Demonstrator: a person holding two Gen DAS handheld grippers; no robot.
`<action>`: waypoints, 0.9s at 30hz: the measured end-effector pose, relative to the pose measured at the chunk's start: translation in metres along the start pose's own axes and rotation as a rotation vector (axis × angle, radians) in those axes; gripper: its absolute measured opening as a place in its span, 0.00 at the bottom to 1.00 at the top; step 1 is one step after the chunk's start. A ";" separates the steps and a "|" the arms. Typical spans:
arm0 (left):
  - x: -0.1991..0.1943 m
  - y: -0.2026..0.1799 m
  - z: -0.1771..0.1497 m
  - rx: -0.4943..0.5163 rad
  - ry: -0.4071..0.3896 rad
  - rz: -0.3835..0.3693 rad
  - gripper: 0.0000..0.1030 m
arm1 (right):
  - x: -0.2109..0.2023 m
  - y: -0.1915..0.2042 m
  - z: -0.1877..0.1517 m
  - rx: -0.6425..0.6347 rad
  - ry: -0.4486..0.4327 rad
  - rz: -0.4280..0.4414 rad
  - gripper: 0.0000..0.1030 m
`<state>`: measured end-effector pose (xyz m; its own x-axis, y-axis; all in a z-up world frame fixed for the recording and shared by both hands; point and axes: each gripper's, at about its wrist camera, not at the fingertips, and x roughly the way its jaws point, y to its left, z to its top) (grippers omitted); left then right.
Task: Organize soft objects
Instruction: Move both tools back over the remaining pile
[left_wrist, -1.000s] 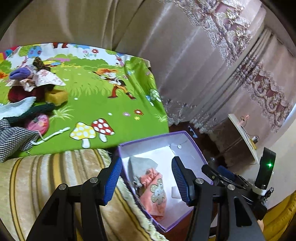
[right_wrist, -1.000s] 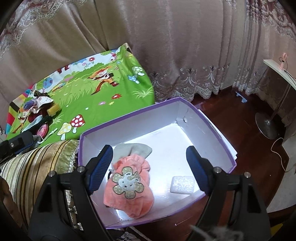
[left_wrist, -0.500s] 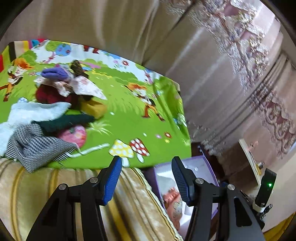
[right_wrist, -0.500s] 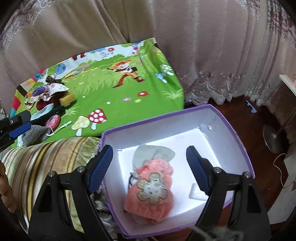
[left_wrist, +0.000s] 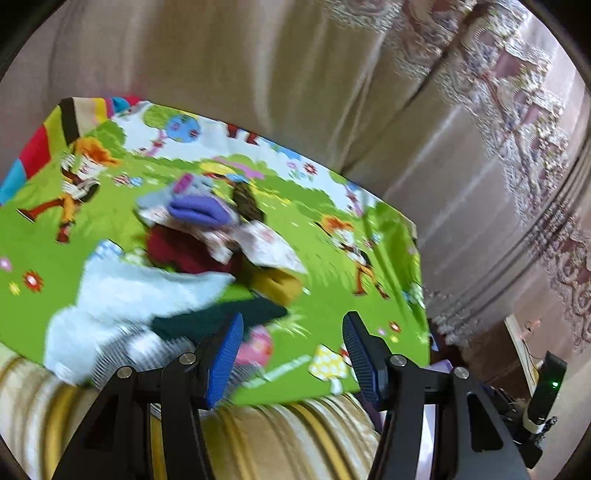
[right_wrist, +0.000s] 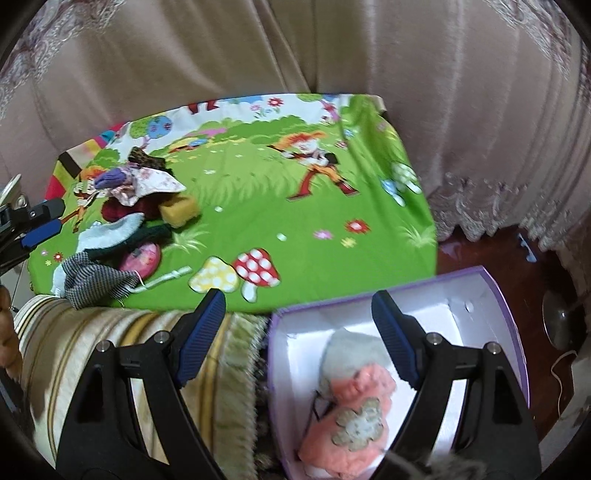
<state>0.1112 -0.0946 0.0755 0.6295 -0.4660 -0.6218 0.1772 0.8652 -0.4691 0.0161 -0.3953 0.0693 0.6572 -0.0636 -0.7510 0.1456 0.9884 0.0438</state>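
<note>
clothes pile (right_wrist: 125, 218) on mat (right_wrist: 295, 229), box (right_wrist: 495, 295) right

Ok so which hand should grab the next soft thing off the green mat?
Probably left. The left tongs are open and point straight at the clothes pile on the green mat. The right tongs, also open, sit over the purple box, with the pile far off to their left.
</note>
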 end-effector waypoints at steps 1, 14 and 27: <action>0.001 0.005 0.006 -0.004 -0.003 0.010 0.56 | 0.002 0.003 0.004 -0.005 -0.001 0.007 0.81; 0.039 0.045 0.078 0.000 -0.001 0.085 0.56 | 0.036 0.055 0.065 -0.089 -0.028 0.066 0.81; 0.125 0.077 0.122 0.018 0.099 0.177 0.64 | 0.083 0.092 0.111 -0.079 -0.030 0.144 0.81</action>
<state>0.2956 -0.0636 0.0380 0.5748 -0.3211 -0.7527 0.0844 0.9382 -0.3357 0.1657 -0.3246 0.0842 0.6888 0.0769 -0.7209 -0.0094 0.9952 0.0972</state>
